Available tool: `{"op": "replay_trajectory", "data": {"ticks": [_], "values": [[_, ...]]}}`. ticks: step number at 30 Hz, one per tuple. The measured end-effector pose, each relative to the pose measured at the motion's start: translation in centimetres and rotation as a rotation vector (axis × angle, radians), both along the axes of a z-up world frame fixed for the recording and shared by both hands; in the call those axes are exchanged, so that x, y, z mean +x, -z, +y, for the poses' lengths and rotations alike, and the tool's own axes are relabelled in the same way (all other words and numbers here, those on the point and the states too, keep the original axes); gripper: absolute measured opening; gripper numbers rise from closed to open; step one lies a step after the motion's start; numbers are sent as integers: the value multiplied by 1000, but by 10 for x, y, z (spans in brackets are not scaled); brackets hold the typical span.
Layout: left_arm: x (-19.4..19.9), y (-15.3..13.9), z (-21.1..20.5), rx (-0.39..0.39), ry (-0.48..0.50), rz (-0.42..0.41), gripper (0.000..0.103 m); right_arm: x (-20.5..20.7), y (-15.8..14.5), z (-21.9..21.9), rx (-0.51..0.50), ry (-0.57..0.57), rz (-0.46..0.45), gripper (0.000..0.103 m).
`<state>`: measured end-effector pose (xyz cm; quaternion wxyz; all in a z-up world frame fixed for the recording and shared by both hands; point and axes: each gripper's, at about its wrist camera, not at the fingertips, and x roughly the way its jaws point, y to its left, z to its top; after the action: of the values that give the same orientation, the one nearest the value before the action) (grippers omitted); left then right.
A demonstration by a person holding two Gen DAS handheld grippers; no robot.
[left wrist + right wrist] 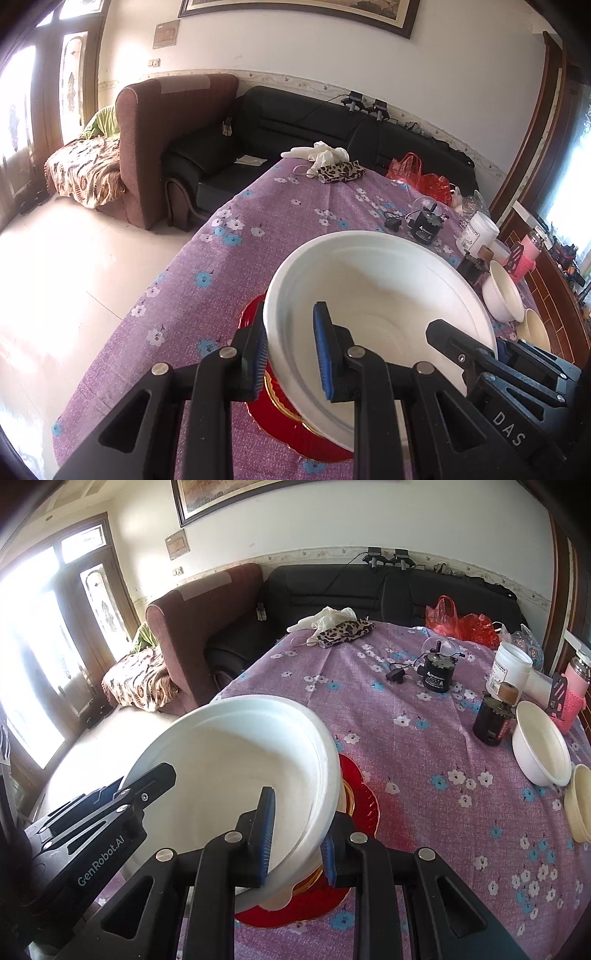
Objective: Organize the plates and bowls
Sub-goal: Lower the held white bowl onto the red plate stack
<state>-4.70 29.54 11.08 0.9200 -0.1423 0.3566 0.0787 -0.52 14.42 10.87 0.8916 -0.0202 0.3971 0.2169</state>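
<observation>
A large white bowl (384, 295) (236, 760) is held tilted just above a red plate (280, 428) (362, 790) on the purple flowered tablecloth. My left gripper (291, 354) straddles the bowl's left rim, one pad inside and one outside. My right gripper (297, 842) straddles the opposite rim the same way. Each gripper shows in the other's view, the right (491, 373) and the left (103, 812). A smaller white bowl (502, 295) (539, 746) and a cream bowl (535, 328) (580, 805) sit at the right.
A black cylinder device (437, 674), a dark jar (493, 720), a white tub (511, 668), a pink bottle (574, 698) and red bags (461, 624) stand at the table's right and far side. Gloves and a leopard pouch (343, 629) lie at the far edge. Sofas stand beyond.
</observation>
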Motion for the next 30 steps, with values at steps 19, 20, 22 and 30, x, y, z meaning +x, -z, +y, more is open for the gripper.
{"op": "replay_trajectory", "data": {"ticks": [19,20,22,30], "values": [[0,2,1,6,-33,-24,53,11,4,-10,31,43,-26,56],[-2,1,1,7,-34,-28,54,11,3,-11,34,43,-27,56],[-4,-2,2,2,-32,-33,61,10,1,-13,35,52,-35,56],[-28,-22,-10,90,-75,-104,81,4,-4,-26,62,71,-40,56]]}}
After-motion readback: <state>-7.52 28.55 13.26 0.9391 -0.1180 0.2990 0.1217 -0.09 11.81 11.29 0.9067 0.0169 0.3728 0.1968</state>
